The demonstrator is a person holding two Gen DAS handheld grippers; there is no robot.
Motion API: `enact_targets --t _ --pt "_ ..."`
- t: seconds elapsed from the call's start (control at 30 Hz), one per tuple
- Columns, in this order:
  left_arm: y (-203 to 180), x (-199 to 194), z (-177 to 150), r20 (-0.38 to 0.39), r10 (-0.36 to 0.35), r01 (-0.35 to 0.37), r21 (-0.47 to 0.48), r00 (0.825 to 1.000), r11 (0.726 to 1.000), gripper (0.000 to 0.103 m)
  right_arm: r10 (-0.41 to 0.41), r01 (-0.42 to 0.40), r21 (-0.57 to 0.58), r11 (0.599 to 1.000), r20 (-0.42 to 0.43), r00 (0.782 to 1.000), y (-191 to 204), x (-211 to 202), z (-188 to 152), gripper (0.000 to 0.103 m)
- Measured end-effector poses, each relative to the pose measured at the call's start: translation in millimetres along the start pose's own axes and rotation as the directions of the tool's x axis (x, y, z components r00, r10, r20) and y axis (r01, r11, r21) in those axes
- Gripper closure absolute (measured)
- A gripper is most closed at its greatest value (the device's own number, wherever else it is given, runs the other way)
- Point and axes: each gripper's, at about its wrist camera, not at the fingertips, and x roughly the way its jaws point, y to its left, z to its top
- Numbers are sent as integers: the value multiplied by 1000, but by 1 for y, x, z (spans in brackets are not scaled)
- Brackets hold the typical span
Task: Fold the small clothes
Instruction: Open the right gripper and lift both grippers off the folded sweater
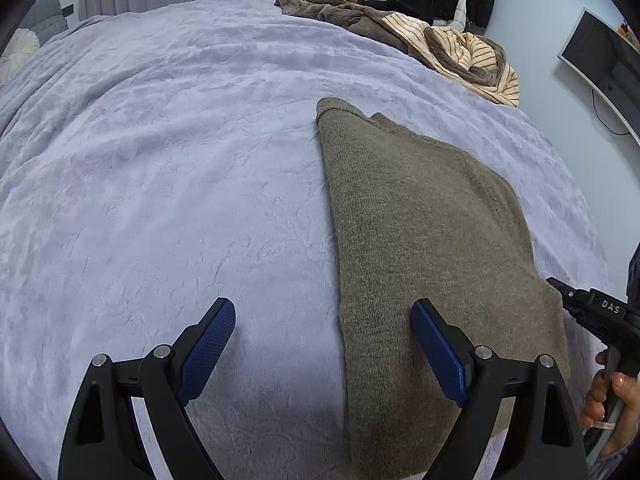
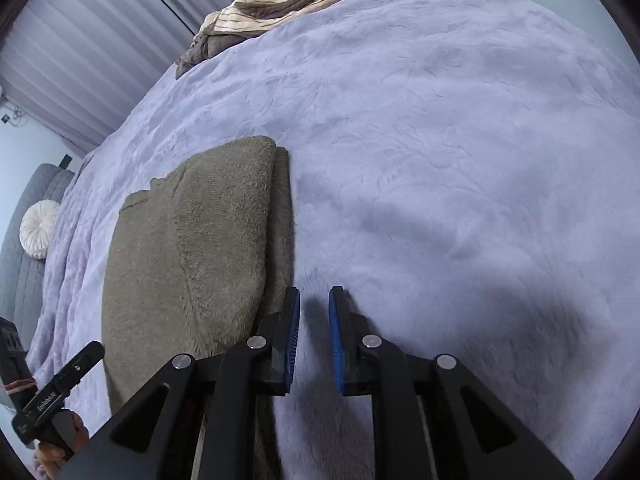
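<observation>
On the lilac bed [image 1: 160,180] the brown sweater [image 1: 420,240] lies folded lengthwise, with your left gripper [image 1: 324,344] wide open and empty over its near edge. Your right gripper [image 2: 314,340] hangs just beside it, jaws narrow and holding nothing, so grip both near corners evenly and fold them away from you.

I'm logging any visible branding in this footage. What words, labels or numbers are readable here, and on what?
"DAS": white letters on the black body of the right gripper, seen from the left wrist view.
White print on the left gripper's handle in the right wrist view: too blurred to read.
Nothing else carries text.
</observation>
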Motion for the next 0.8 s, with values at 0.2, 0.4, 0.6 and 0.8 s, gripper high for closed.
enact_targets --t 0.2,0.4,0.6,0.8 --pt "-9 -4 -21 -17 37 -36 59 999 998 13 148 -135 -136 981 90 985 38 -51 -31 88" --pt "-7 -5 -48 -76 21 -19 26 997 999 13 -1 -9 -190 982 -50 999 36 -5 -72 81" --pt "-15 -27 -54 -50 47 -43 88 998 995 13 93 -94 -66 993 -25 995 6 -32 -79 74" --pt "-29 -36 -58 -42 40 -35 108 998 993 13 122 -122 -57 991 3 992 1 -56 -82 71"
